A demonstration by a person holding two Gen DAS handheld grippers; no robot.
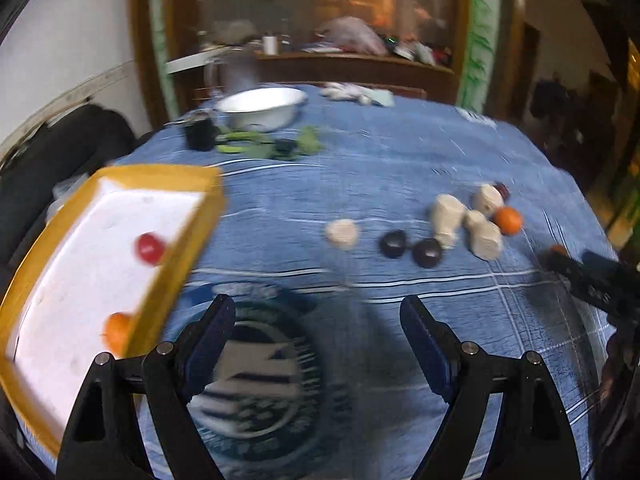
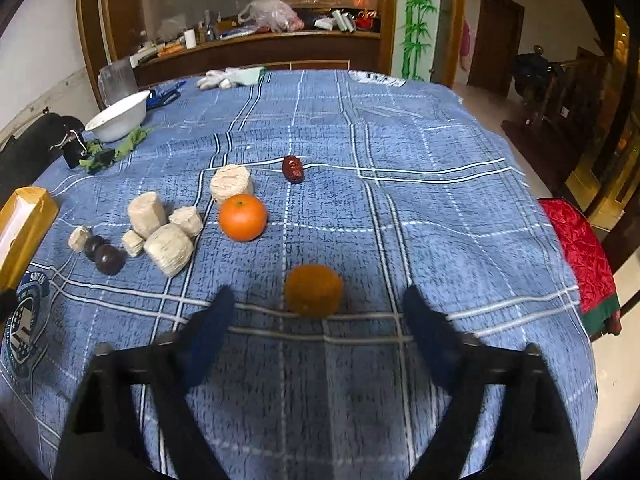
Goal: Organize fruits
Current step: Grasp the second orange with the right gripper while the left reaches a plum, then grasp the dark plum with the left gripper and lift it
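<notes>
A yellow-rimmed white tray (image 1: 188,236) sits at the table's left, holding a red fruit (image 1: 149,249) and an orange (image 1: 117,330). My left gripper (image 1: 318,320) hovers open and empty beside it. On the blue cloth lie a bright orange (image 2: 243,217), a darker shaded orange (image 2: 314,290), a red date (image 2: 292,169), two dark plums (image 2: 105,256) and several beige cut chunks (image 2: 168,248). My right gripper (image 2: 318,312) is open just short of the darker orange, which sits ahead between the fingertips, untouched. That gripper also appears at the left wrist view's right edge (image 1: 588,276).
A white bowl (image 2: 118,118) stands at the back left with green leaves (image 2: 132,142) and small black items beside it. White gloves (image 2: 232,77) lie at the far edge. A red quilted cloth (image 2: 580,252) hangs off the table's right side. A counter with clutter stands behind.
</notes>
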